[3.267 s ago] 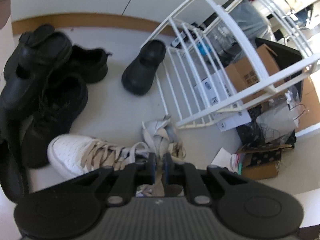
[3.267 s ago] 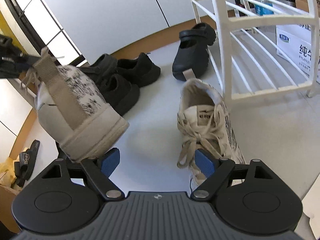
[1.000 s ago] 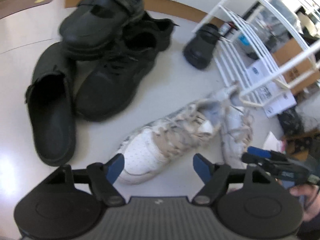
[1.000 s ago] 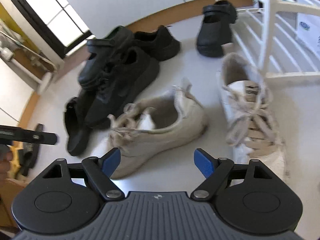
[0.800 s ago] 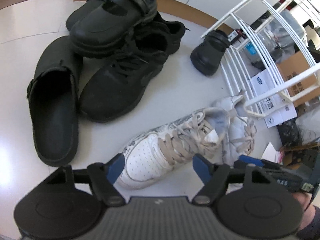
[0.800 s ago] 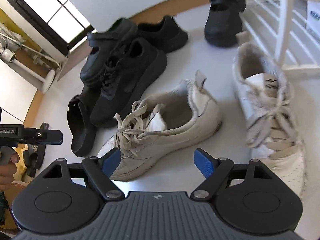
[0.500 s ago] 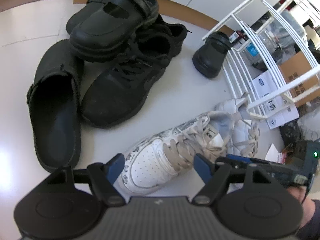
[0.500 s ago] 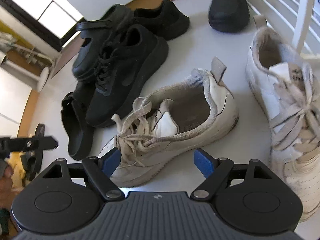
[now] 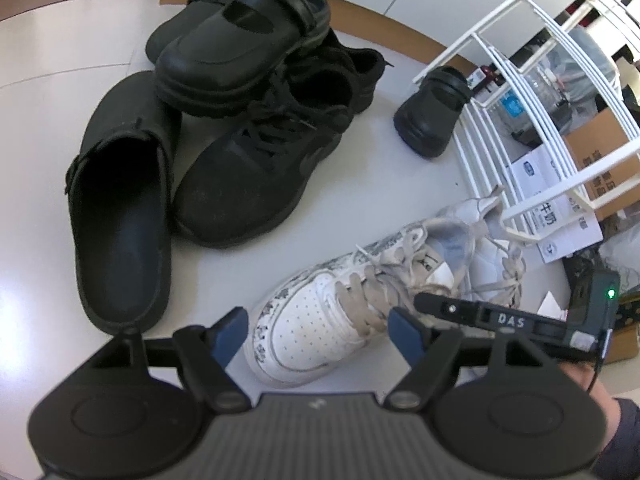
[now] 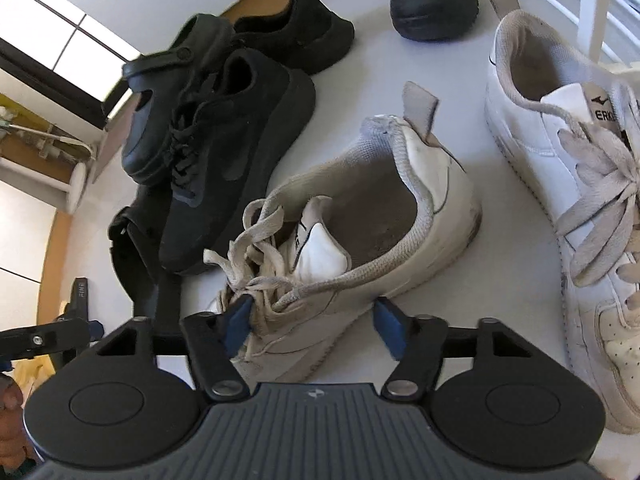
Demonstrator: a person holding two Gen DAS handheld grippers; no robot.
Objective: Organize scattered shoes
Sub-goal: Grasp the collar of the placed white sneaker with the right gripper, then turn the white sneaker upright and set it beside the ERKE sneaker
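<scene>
right gripper (image 10: 314, 326): jaws closing, with the forefoot of the near white sneaker (image 10: 344, 236) between them. The left pad looks to be at the laces; the right pad still shows a gap to the shoe's side, so not clamped.
left gripper (image 9: 320, 334): jaws apart and holding nothing, hanging over the toe of the same sneaker (image 9: 320, 316) at lower centre of its frame.
sneaker axis: in the right wrist view it runs from the toe at lower centre, under the jaws, to the heel tab at upper right. The jaws straddle it across its width, near the lace knot.
nearer hand: judged the right; its jaws are already around the shoe.
second white sneaker (image 10: 572, 184): right edge of the right wrist view, just beside the first, heel toward the top of the frame, apart from the jaws.
black shoes (image 10: 224, 152): piled at upper left, on the floor (image 10: 372, 60).
white rack (image 9: 516, 92): upper right of the left wrist view, likely destination; sneaker heels lie near its foot.
risk, judged: pad on loose laces may slip.
</scene>
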